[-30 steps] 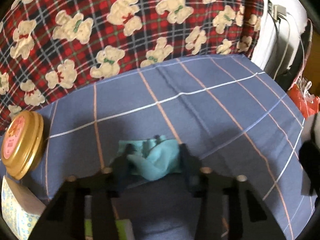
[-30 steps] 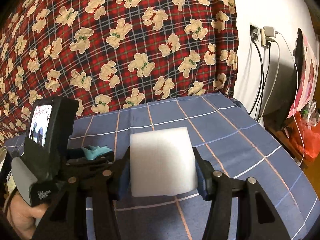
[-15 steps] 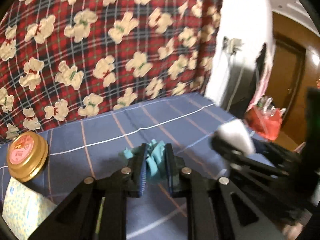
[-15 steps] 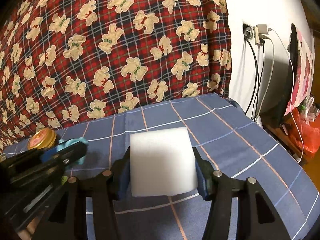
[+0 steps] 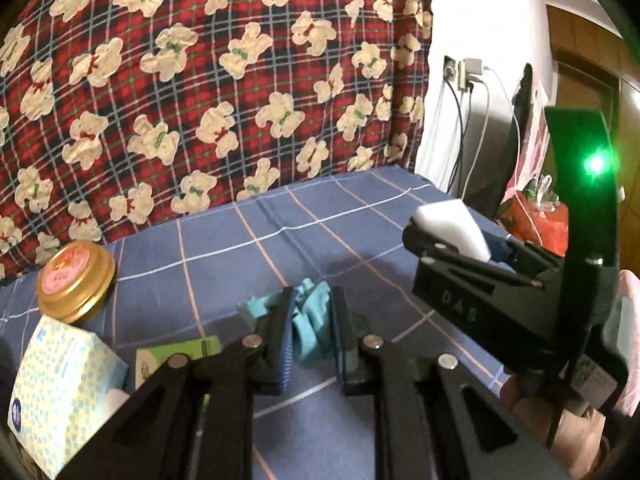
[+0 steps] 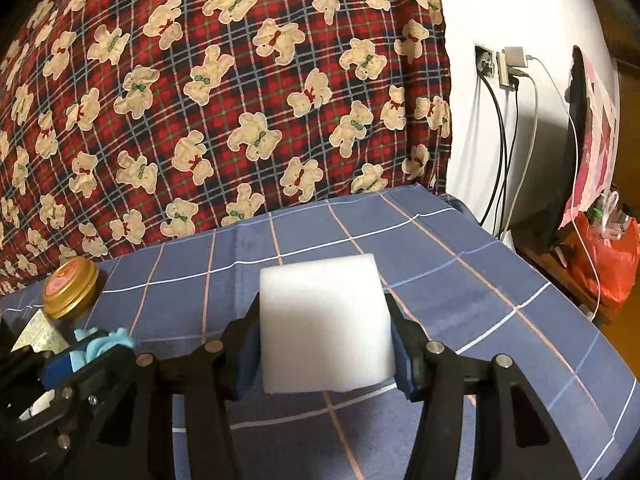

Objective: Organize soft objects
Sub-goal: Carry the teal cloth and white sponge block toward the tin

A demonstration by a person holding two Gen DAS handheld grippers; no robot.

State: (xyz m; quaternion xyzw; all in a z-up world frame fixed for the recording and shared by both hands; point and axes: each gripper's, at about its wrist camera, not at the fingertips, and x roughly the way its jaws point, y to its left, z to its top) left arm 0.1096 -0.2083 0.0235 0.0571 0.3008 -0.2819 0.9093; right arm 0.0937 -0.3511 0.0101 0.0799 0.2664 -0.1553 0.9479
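Note:
My left gripper (image 5: 310, 312) is shut on a crumpled teal cloth (image 5: 310, 322) and holds it above the blue checked bedsheet (image 5: 280, 240). My right gripper (image 6: 325, 336) is shut on a white foam block (image 6: 324, 324) and holds it above the same sheet (image 6: 460, 280). In the left wrist view the right gripper (image 5: 452, 240) with the foam block (image 5: 452, 230) is to the right. In the right wrist view the left gripper (image 6: 92, 352) with the teal cloth (image 6: 104, 342) is at the lower left.
A gold round tin (image 5: 76, 282) with a pink lid lies at the left, also in the right wrist view (image 6: 70, 288). A dotted tissue box (image 5: 60, 396) and a green packet (image 5: 176, 354) lie near it. A red teddy-bear blanket (image 6: 220, 100) stands behind. Cables (image 6: 500, 140) and a red bag (image 6: 608, 256) are at the right.
My left gripper closed on the teal cloth and lifted it off the sheet, tilting up. The right gripper kept hold of the foam block and shifted slightly.

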